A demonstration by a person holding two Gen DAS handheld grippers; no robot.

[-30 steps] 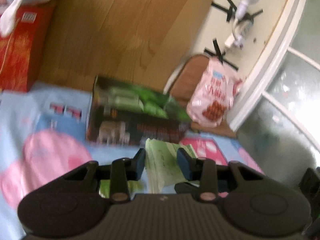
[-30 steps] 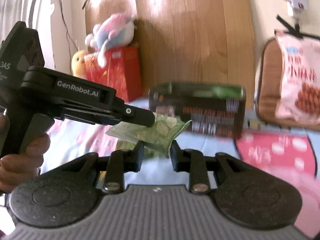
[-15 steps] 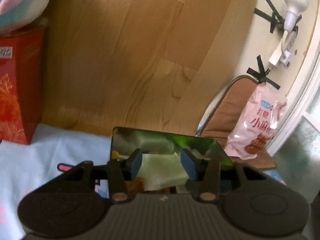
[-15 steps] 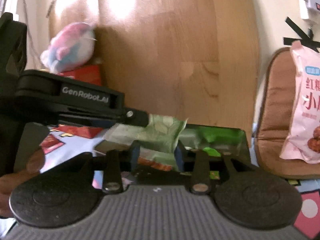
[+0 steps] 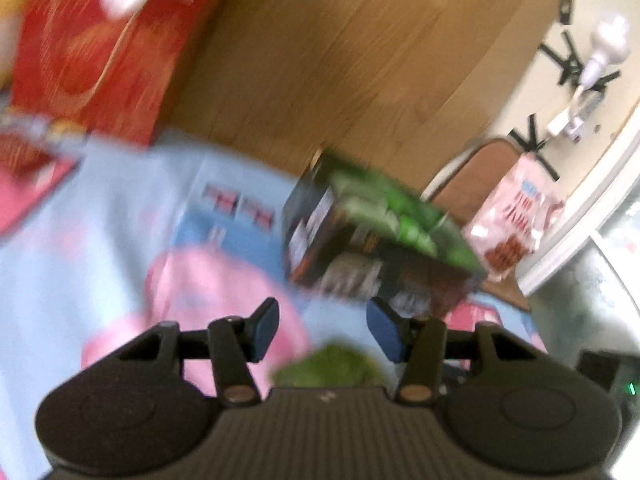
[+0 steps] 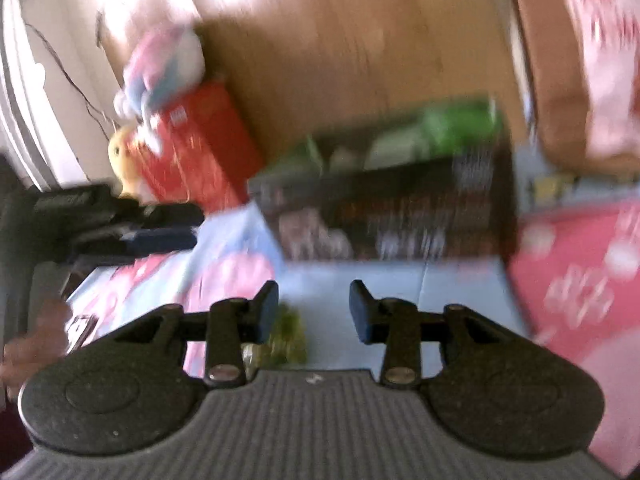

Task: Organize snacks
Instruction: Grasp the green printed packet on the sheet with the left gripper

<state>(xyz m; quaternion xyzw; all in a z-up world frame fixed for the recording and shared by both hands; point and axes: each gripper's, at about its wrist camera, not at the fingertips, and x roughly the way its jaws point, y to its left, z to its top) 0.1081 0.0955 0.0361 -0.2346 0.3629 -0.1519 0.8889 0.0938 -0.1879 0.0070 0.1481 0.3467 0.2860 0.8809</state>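
You are looking at two heavily smeared frames. In the left wrist view only the gripper (image 5: 323,326) stays fairly sharp at the bottom; the box (image 5: 380,248), red carton (image 5: 92,48) and cloth (image 5: 120,220) streak diagonally, print unreadable. Daylight comes from the window (image 5: 600,280) at lower right, pale and washed out. In the right wrist view a blown-out glare patch sits on the wood panel (image 6: 360,40) at upper left, and brightness floods the left edge. The plush (image 6: 160,68) and pink bag (image 6: 608,60) blur badly. Fisheye bending curves lines at both frames' edges, and the corners go dark.
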